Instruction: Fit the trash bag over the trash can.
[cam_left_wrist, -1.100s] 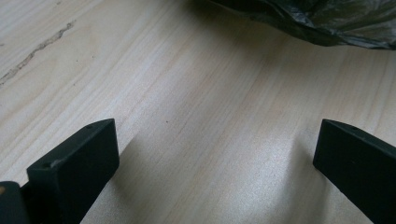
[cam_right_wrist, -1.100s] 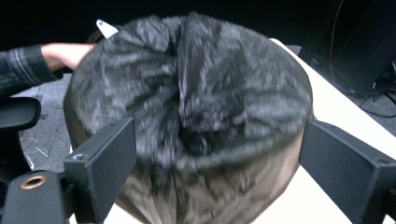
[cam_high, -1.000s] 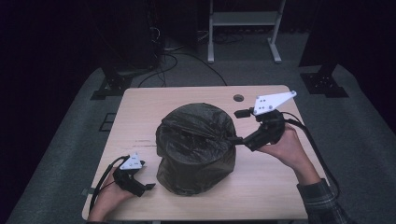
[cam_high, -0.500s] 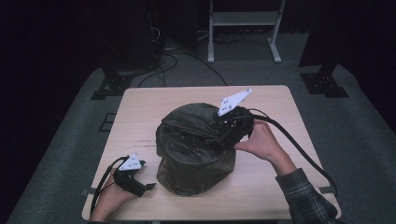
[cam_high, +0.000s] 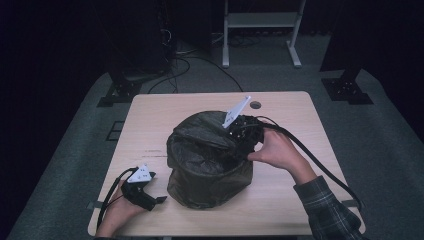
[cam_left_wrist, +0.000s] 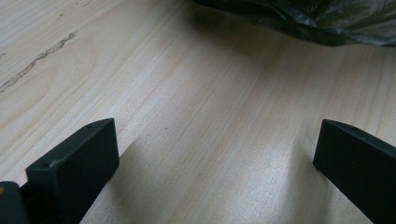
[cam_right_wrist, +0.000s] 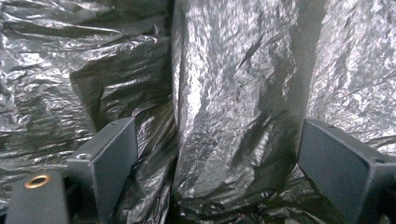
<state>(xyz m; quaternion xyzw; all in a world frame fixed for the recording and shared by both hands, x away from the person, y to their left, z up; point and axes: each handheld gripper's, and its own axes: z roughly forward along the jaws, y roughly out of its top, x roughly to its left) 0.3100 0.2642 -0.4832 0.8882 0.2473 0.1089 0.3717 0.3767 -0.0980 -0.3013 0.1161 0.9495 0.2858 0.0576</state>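
A pale wooden table (cam_high: 150, 125) stands on grey carpet (cam_high: 75, 150) in a dark room.

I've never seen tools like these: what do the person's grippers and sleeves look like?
Each gripper, left and right, is black with two blocky black jaws, a pale three-cornered plate on top and a trailing black cable. The right sleeve is dark plaid.

One bin (cam_high: 210, 187) stands on one table (cam_high: 300, 107), lined with one dark plastic bag (cam_high: 200, 150) — the bag lies right ahead of the right gripper (cam_high: 239, 131). Two grippers in all — the left gripper (cam_high: 159, 199) sits near the bin's base (jaws apart). One round hole (cam_high: 256, 105) lies beyond the right gripper.
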